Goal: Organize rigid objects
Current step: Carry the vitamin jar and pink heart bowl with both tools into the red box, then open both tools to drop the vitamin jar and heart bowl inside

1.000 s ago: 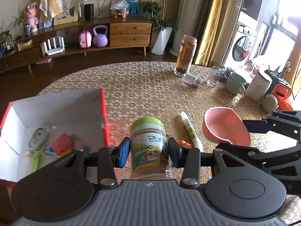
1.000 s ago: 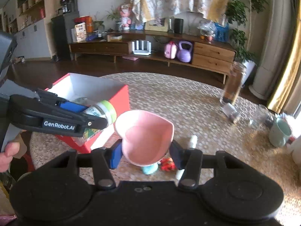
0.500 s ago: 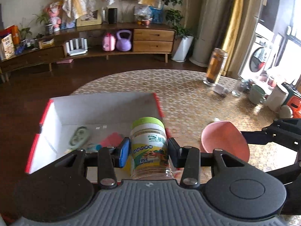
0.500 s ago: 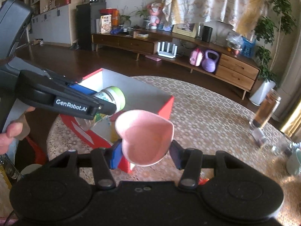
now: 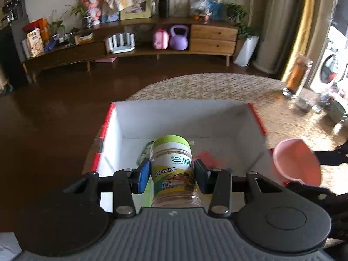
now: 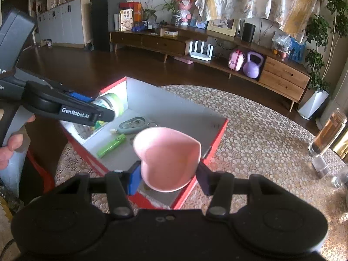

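Left gripper (image 5: 171, 174) pinches the upright jar (image 5: 173, 169) directly above the box (image 5: 184, 117) interior; right gripper (image 6: 167, 177), clamping the pink heart dish (image 6: 167, 156), hangs over its near corner

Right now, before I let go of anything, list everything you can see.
jar: 1, green lid, in left tongs over box
dish: 1, pink, heart-shaped, in right tongs over box edge
box: 1, red outside, white inside, on table
marker: 1, green, in box
table: 1, patterned cloth
bottle: 1, amber, table's far edge
left tongs: shut on jar
right tongs: shut on dish
hand: 1, holds left tongs
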### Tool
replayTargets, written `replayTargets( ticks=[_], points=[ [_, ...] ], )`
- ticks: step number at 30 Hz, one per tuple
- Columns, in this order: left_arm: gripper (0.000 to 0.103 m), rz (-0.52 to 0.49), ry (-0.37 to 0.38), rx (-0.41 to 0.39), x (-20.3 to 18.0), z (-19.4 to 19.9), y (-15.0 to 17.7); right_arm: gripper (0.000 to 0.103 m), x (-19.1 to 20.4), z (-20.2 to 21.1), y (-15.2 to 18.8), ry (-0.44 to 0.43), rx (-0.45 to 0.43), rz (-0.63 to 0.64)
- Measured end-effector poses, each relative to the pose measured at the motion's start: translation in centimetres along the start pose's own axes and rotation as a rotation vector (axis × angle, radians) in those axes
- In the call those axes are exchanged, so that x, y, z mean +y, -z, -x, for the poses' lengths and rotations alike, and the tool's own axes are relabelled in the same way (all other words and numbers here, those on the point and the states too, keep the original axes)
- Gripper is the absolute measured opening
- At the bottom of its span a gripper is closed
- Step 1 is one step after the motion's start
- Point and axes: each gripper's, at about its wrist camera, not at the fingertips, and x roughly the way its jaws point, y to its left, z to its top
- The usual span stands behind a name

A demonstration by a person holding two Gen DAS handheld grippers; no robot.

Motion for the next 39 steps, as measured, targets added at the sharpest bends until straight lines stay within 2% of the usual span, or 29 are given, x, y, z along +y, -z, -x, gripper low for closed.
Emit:
replayTargets(
  ticks=[6, 14, 20, 28, 39],
  points=[
    [0.043, 0.000, -0.020, 0.050, 1.9, -2.7, -0.2, 0.052, 0.4, -3.4, -0.5, 0.028, 0.031, 0.028],
    [0.043, -0.040, -0.051, 0.109, 2.2, -6.1, 0.0, 0.052, 1.7, -8.0, -1.5, 0.040, 0.086, 0.080],
    [0.043, -0.061, -0.063, 0.153, 2.4, -8.0, 0.1, 0.052, 2.8, -10.3, -1.5, 0.012, 0.131, 0.104],
    [0.043, -0.111, -0.080, 0.177, 2.1, -9.6, 0.5, 0.052, 3.3, -11.9, -1.3, -0.003, 0.165, 0.102],
    [0.043, -0.093, -0.068, 0.226, 2.2, -11.1, 0.9, 0.053, 2.9, -12.4, -1.0, -0.017, 0.180, 0.059]
  ],
)
